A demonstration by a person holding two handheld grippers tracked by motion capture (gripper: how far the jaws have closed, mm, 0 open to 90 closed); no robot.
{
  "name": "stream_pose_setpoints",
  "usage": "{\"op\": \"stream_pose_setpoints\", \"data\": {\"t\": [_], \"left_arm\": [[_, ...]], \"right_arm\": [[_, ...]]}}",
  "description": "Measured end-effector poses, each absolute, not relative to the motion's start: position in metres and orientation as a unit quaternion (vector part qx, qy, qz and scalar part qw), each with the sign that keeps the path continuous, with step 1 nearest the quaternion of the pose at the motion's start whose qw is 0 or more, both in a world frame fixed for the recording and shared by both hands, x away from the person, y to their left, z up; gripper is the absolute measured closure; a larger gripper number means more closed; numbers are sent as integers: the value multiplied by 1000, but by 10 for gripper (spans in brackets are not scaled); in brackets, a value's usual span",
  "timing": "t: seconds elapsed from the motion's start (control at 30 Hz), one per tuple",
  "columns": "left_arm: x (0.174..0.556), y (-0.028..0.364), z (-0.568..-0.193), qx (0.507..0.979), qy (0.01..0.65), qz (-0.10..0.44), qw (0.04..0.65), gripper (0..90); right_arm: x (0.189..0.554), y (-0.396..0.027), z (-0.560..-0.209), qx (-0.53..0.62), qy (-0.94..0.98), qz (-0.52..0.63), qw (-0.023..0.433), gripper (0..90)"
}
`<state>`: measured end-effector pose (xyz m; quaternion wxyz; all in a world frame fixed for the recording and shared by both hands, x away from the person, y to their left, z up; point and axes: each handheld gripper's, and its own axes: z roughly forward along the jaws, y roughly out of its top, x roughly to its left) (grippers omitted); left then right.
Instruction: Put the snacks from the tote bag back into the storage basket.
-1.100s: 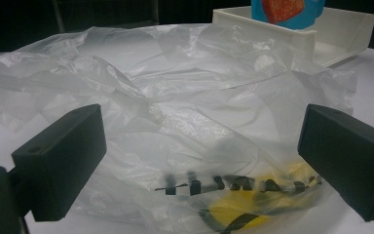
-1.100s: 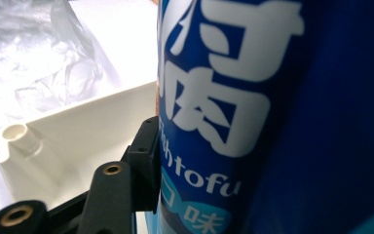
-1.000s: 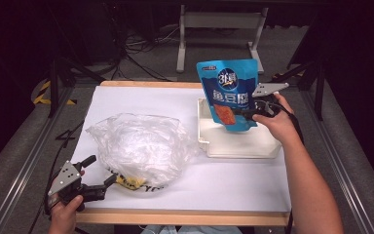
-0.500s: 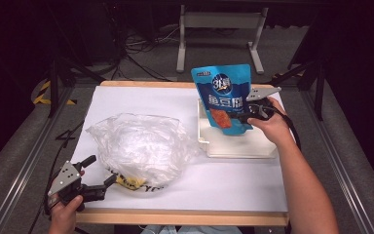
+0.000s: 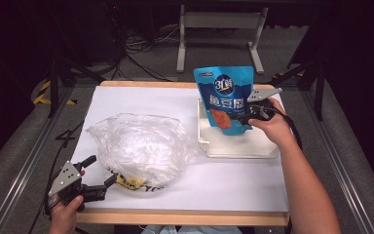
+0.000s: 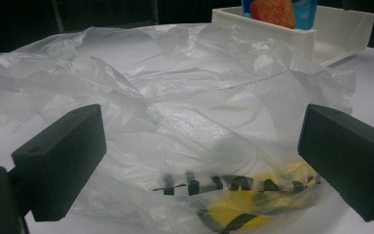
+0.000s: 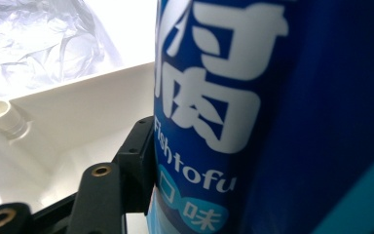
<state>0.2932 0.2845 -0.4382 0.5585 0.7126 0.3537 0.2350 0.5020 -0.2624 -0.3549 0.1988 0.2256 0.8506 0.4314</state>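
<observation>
Now the blue fish tofu bag [image 5: 225,97] has come down into the white tray [image 5: 238,146]; the right gripper [image 5: 246,118], jaws just opening, still holds it. Beside the tray, the left gripper [image 5: 100,178] waits wide open.

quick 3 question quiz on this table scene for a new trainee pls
1. True or false: the blue snack pouch lies flat on the table.
2. What stands between the open left tongs? A) white tray B) clear plastic bag C) cable
3. Which tongs are at the pouch, and over what?

Key
1. False: it stands upright, its foot in the white tray.
2. B, the clear plastic bag, not pinched.
3. The right tongs, over the tray; their jaws have just been opening, with the pouch between them.
</observation>
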Motion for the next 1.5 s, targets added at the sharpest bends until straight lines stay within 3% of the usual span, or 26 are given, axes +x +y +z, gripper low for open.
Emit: {"op": "stream_pose_setpoints", "data": {"t": [0.43, 0.6, 0.7, 0.93, 1.23, 1.5], "left_arm": [[293, 284, -439, 714, 354, 235, 557, 44], [294, 284, -439, 716, 354, 233, 555, 44], [293, 284, -439, 716, 354, 233, 554, 44], [294, 284, -439, 716, 353, 232, 555, 44], [294, 283, -439, 717, 354, 232, 554, 44], [294, 284, -439, 718, 356, 232, 552, 44]], "right_arm": [[499, -272, -362, 245, 859, 404, 197, 432], [498, -274, -363, 246, 858, 405, 197, 395], [496, -274, -363, 254, 857, 405, 195, 307], [488, -276, -359, 271, 854, 402, 189, 295], [475, -285, -345, 302, 838, 401, 216, 287], [461, -294, -336, 324, 827, 402, 222, 343]]}}
